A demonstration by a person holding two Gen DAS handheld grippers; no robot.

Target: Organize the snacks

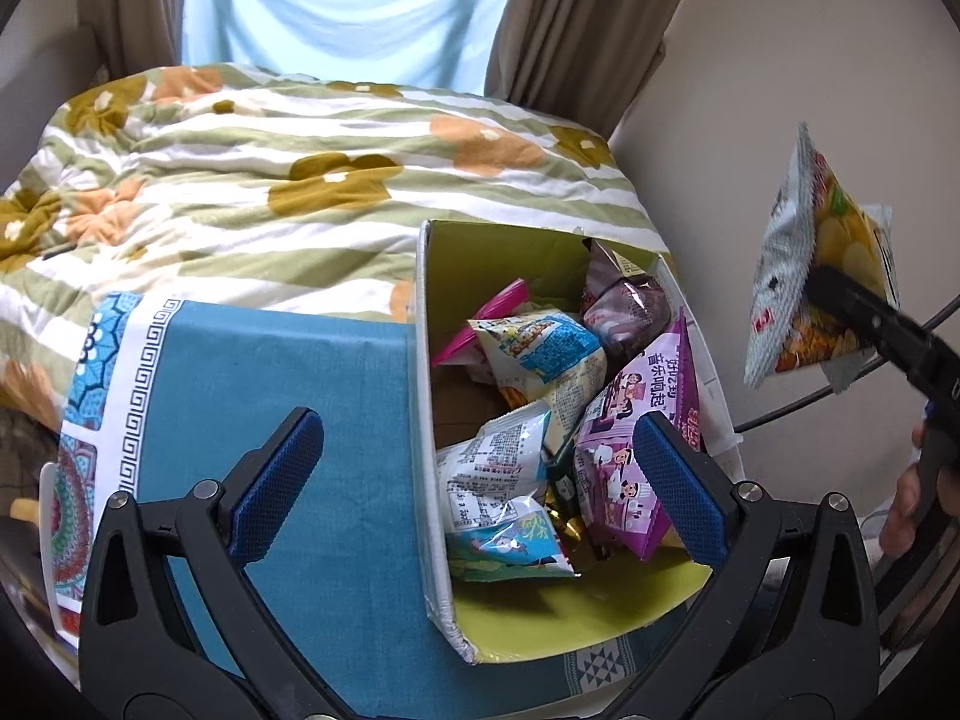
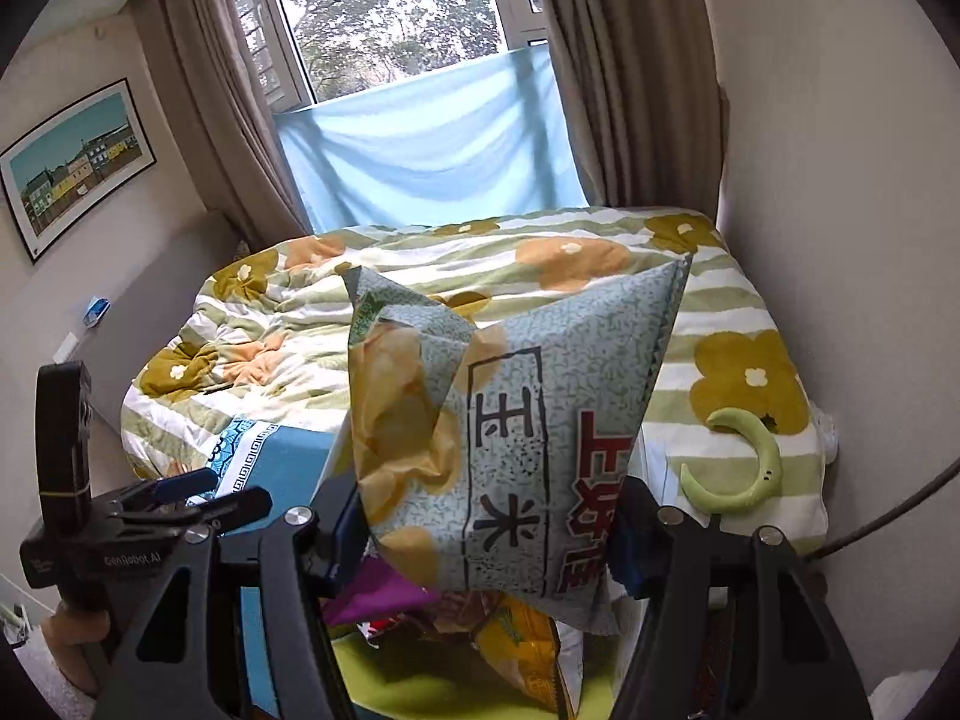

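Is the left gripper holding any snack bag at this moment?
No, the left gripper stands wide open above the box, and nothing sits between its blue pads.

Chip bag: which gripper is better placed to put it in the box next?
Right. The right gripper is already shut on the chip bag, raised beside the box. The left gripper is open and empty.

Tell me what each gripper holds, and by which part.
The right gripper pinches the grey-green chip bag near its lower end, jaws across its width. The left gripper stands open over the box, holding nothing.
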